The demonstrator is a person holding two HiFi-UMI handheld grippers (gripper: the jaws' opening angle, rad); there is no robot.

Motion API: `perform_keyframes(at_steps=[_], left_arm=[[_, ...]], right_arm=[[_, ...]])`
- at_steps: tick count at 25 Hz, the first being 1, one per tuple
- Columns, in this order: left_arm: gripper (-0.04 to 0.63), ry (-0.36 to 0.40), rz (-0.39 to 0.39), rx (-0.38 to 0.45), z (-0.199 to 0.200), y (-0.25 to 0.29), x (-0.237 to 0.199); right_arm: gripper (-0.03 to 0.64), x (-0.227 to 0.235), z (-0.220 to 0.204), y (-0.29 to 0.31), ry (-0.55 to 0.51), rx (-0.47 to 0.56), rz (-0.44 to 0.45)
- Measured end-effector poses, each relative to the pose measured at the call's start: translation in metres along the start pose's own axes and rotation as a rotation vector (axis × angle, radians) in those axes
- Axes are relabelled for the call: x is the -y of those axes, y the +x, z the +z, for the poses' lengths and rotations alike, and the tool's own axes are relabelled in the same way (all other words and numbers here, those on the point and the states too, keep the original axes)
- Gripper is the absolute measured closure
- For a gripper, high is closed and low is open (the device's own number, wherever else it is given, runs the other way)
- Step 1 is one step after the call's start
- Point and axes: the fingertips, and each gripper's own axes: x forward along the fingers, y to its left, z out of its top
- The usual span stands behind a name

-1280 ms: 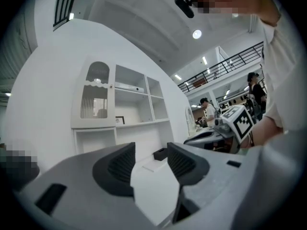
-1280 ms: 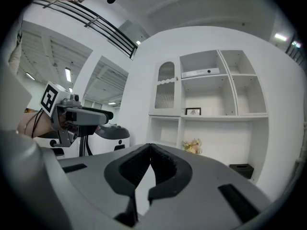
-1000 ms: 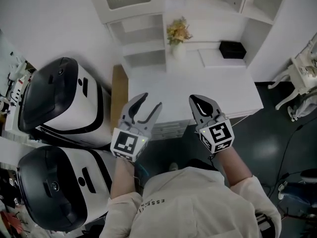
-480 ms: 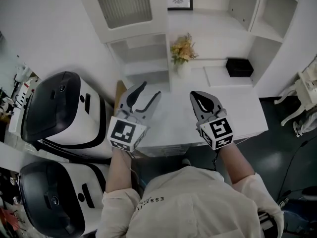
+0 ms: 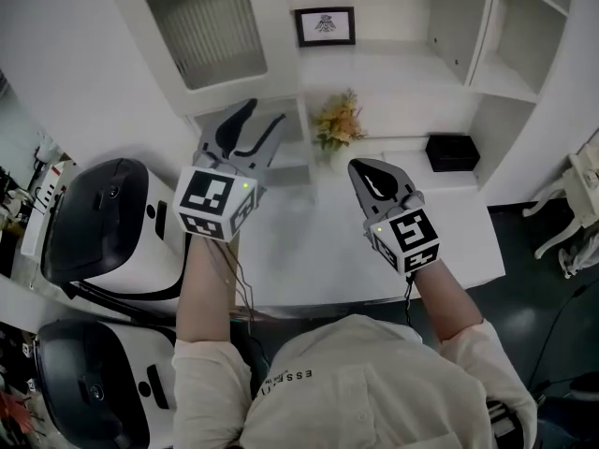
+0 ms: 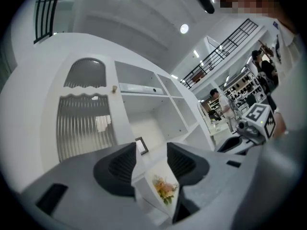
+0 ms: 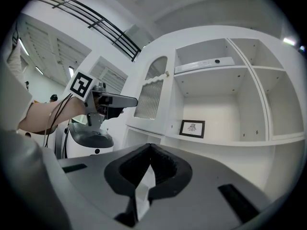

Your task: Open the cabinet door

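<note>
The white cabinet door [image 5: 211,26] with a ribbed glass pane stands closed at the upper left of the hutch. Its small knob [image 6: 114,88] sits on the door's right edge, also seen as the knob [image 7: 167,74]. My left gripper [image 5: 262,115] is open and empty, raised just below the door and apart from it. In the left gripper view the door [image 6: 84,123] lies above and left of the left gripper [image 6: 151,159]. My right gripper [image 5: 360,169] is shut on nothing, hovering over the desk. From the right gripper [image 7: 149,164] I see the door [image 7: 148,97] and the left gripper [image 7: 122,100].
A vase of flowers [image 5: 335,124], a framed picture [image 5: 325,26] and a black box [image 5: 452,152] sit on the hutch's shelves. The white desk [image 5: 374,260] is in front of me. Two white-and-black machines [image 5: 103,213] [image 5: 84,382] stand at the left. Open shelves [image 5: 510,54] rise at the right.
My left gripper has risen up and to the left, close under the cabinet door. The right gripper rose slightly. The head view has tilted upward, showing more of the hutch.
</note>
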Motion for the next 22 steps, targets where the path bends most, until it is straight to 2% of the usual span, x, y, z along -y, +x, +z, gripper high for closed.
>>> perform_keyframes(at_steps=[4,13,22], left_arm=[[0.396,0.026,0.024,0.005,0.026,0.029,-0.024],[0.396,0.147,0.115,-0.008,0.092,0.084,-0.083],[0.396,0.246,0.259,-0.002,0.144,0.110,-0.133]], right_arm=[[0.602,0.015,0.011,0.011,-0.020,0.028,0.013],[0.603,0.059,0.019,0.030,-0.011,0.052,-0.017],[0.603,0.080,0.018,0.055,-0.032,0.012,-0.026]])
